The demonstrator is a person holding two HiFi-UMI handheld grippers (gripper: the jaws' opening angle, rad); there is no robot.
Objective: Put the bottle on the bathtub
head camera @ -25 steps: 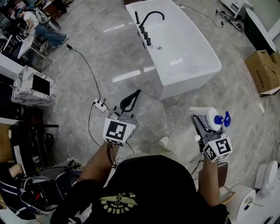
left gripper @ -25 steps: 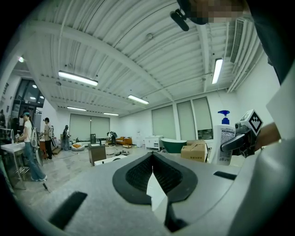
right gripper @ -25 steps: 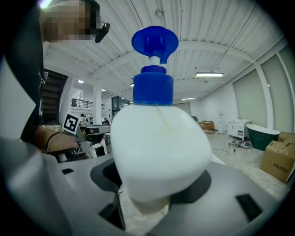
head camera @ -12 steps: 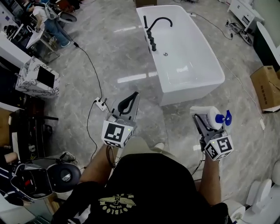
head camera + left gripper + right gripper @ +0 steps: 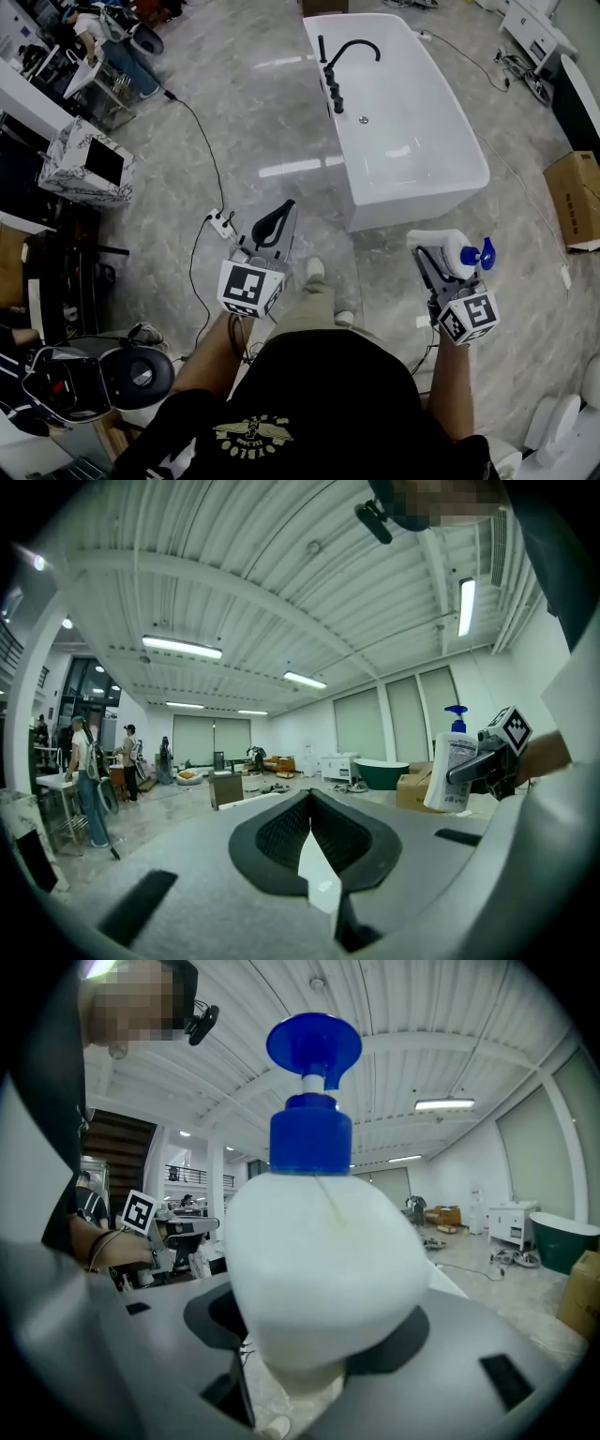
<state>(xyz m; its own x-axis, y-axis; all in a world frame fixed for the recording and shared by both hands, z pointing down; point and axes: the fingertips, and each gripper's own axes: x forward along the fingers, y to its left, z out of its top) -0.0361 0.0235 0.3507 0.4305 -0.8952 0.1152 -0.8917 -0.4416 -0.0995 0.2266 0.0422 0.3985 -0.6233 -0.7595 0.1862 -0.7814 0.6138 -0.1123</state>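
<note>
The white bathtub (image 5: 412,141) with a black faucet (image 5: 345,58) stands on the grey floor ahead of me, top centre in the head view. My right gripper (image 5: 439,260) is shut on a white bottle (image 5: 457,251) with a blue pump, held at waist height short of the tub's near end. In the right gripper view the bottle (image 5: 323,1260) fills the middle, clamped between the jaws of the right gripper (image 5: 319,1344). My left gripper (image 5: 281,217) is shut and empty; its pads (image 5: 281,832) meet in the left gripper view, where the bottle (image 5: 450,771) shows at the right.
A power strip (image 5: 220,223) and its black cable lie on the floor left of the tub. A marble-patterned cabinet (image 5: 86,169) stands at the left, a cardboard box (image 5: 574,192) at the right, white fixtures (image 5: 562,422) at lower right. A person (image 5: 108,47) sits far left.
I have walked closer to the bathtub; one foot now shows between the grippers. Both grippers keep their pose, the right still holding the bottle.
</note>
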